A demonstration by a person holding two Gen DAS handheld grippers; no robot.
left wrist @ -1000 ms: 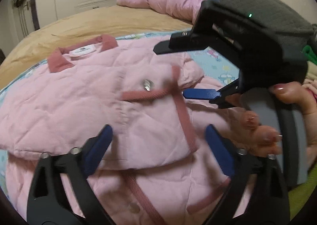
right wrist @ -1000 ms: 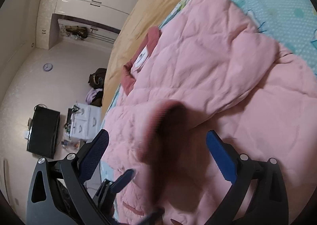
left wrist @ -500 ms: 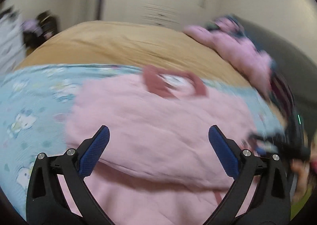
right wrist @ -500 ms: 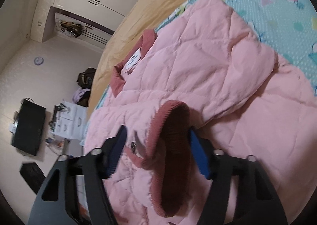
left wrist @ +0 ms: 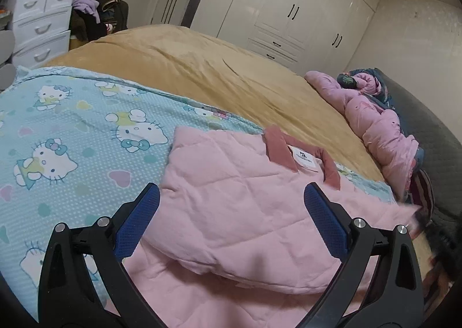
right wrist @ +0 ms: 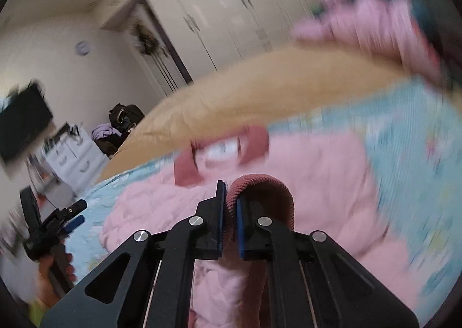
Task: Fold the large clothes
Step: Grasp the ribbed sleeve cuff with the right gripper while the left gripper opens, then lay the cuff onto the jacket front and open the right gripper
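A pink quilted jacket (left wrist: 248, 206) lies partly folded on the bed, its dark pink collar (left wrist: 281, 150) and white label towards the far side. My left gripper (left wrist: 231, 215) is open and empty, hovering over the folded part. My right gripper (right wrist: 230, 212) is shut on the jacket's dark pink ribbed cuff (right wrist: 265, 186), which arches up over the right finger. The jacket (right wrist: 317, 172) is blurred in the right wrist view. The left gripper (right wrist: 68, 219) shows at the left there, held in a hand.
A blue cartoon-print sheet (left wrist: 66, 131) lies under the jacket on a tan bedspread (left wrist: 202, 68). Another pink padded garment (left wrist: 375, 125) is heaped at the far right by a grey headboard. White drawers (left wrist: 40, 24) and wardrobes (left wrist: 288, 4) stand beyond the bed.
My right gripper has closed on the cuff and swung round. My left gripper has moved left and turned away from the right gripper, still open.
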